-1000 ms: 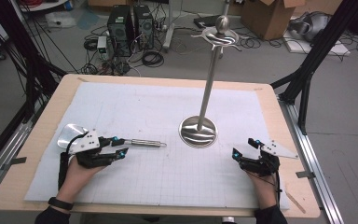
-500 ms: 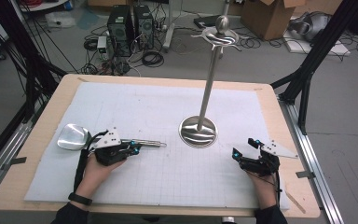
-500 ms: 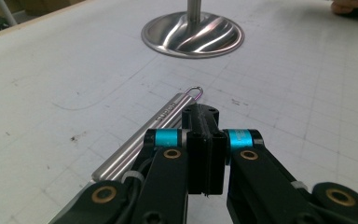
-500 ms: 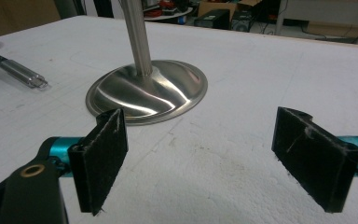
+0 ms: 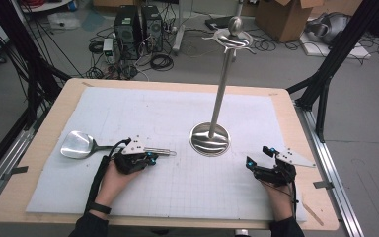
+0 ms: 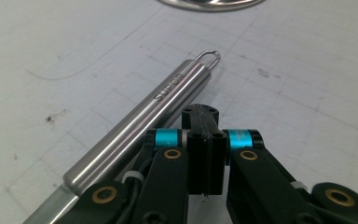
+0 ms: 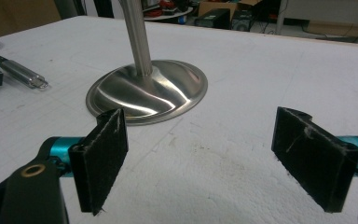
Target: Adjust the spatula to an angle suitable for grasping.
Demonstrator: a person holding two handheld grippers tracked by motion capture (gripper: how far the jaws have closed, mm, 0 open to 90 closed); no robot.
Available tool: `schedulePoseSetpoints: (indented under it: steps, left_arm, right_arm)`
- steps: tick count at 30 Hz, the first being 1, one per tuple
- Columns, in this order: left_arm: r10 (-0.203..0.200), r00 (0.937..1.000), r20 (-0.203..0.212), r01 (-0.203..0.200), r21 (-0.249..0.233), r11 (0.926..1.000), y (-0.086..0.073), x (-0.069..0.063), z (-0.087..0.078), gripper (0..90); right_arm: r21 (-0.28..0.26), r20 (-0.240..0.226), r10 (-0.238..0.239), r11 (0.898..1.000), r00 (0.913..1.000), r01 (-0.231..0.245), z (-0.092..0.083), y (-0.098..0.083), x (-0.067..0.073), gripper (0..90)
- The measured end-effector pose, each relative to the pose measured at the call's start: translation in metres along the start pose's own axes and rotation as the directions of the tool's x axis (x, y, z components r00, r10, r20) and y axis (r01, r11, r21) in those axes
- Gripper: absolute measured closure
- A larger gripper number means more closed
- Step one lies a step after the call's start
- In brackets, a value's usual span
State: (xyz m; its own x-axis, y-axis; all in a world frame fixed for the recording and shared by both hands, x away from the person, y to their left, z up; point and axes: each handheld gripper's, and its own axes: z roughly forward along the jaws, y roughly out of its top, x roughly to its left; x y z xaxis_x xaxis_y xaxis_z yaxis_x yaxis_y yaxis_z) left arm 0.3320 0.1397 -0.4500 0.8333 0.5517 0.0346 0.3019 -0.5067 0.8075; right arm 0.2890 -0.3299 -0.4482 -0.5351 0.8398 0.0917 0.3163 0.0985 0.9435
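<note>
One steel spatula (image 5: 81,145) lies flat on the tabletop (image 5: 39,163), its handle (image 6: 135,128) pointing toward the stand's base (image 5: 210,139). It looks stiff, fairly light and slippery; the round handle is the likely place to take hold. The left gripper (image 6: 205,140) sits just beside that handle, fingers clenched on nothing. The right gripper (image 7: 214,158) rests well apart, fingers spread wide.

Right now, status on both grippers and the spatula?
Left gripper shut empty, fingers beside the spatula handle, not on it. Right gripper open, empty. Stand close beyond the handle's tip.
</note>
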Motion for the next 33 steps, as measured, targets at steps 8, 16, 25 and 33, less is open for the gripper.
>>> schedulePoseSetpoints:
  steps: [8,16,25,33]
  left_arm:
    - [-0.015,0.9969,-0.078,0.017,0.020,0.9997,0.006,0.002,0.009,90.0]
    - [-0.049,0.9860,-0.160,0.054,0.026,0.9982,0.018,0.007,0.025,90.0]
    - [-0.075,0.9710,-0.227,0.081,0.018,0.9966,0.023,0.019,0.034,90.0]
    - [-0.085,0.9631,-0.256,0.092,0.016,0.9956,0.026,0.028,0.038,90.0]
  right_arm:
    - [0.003,0.001,0.001,1.000,1.0000,-0.001,0.000,0.000,0.000,17.9]
    - [0.004,0.001,0.003,1.000,1.0000,-0.003,0.000,0.000,0.000,17.9]
    - [0.004,0.002,0.010,1.000,1.0000,-0.010,0.000,0.000,-0.001,17.9]
    - [0.002,0.001,0.008,1.000,1.0000,-0.008,0.000,0.000,-0.001,17.9]
